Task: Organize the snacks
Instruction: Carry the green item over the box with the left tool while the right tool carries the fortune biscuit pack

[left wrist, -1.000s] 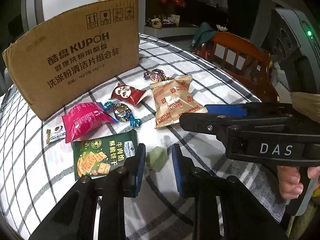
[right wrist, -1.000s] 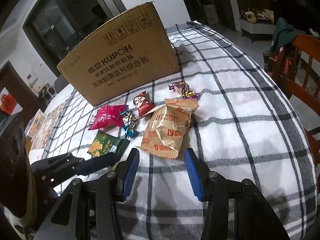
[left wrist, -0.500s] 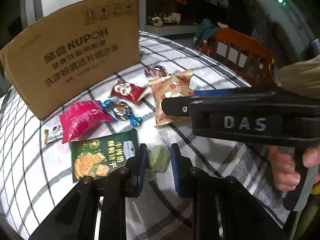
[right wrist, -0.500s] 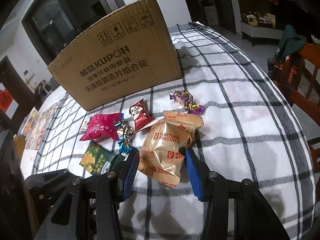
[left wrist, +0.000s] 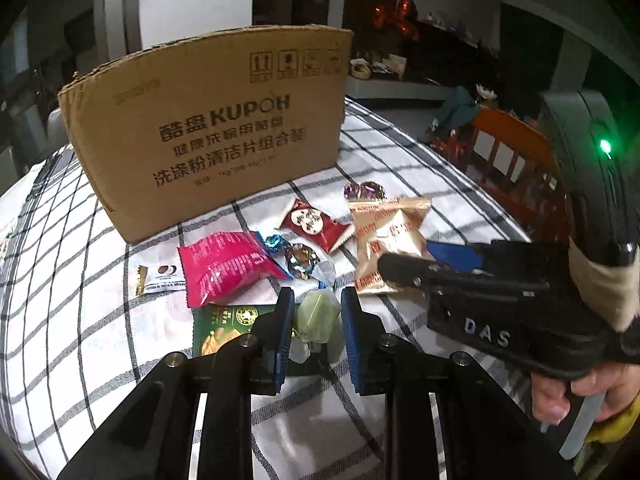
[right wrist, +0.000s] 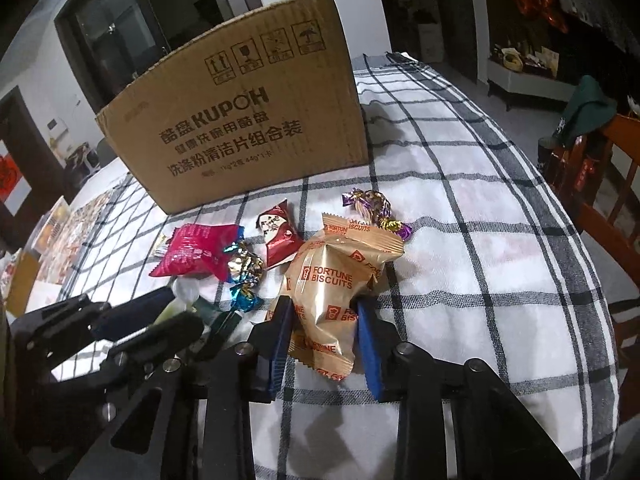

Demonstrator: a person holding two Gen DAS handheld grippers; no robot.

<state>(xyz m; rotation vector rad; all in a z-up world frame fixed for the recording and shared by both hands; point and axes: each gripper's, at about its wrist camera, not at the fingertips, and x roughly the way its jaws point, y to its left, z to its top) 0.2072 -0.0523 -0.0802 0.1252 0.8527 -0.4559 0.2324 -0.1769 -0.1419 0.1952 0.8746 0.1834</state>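
Right now the left gripper (left wrist: 316, 322) pinches a pale green candy (left wrist: 318, 314) between its blue pads, and the right gripper (right wrist: 324, 334) closes around the lower half of the gold Fortune Biscuits bag (right wrist: 334, 292), its pads touching the foil on both sides. To do the lift well, I judge each grasp should be firm before rising, with both loads carried over the rim of the cardboard box (right wrist: 244, 128) straight ahead without brushing the loose snacks between. Hard to tell is whether the bag is truly squeezed, and the box's interior is hidden.
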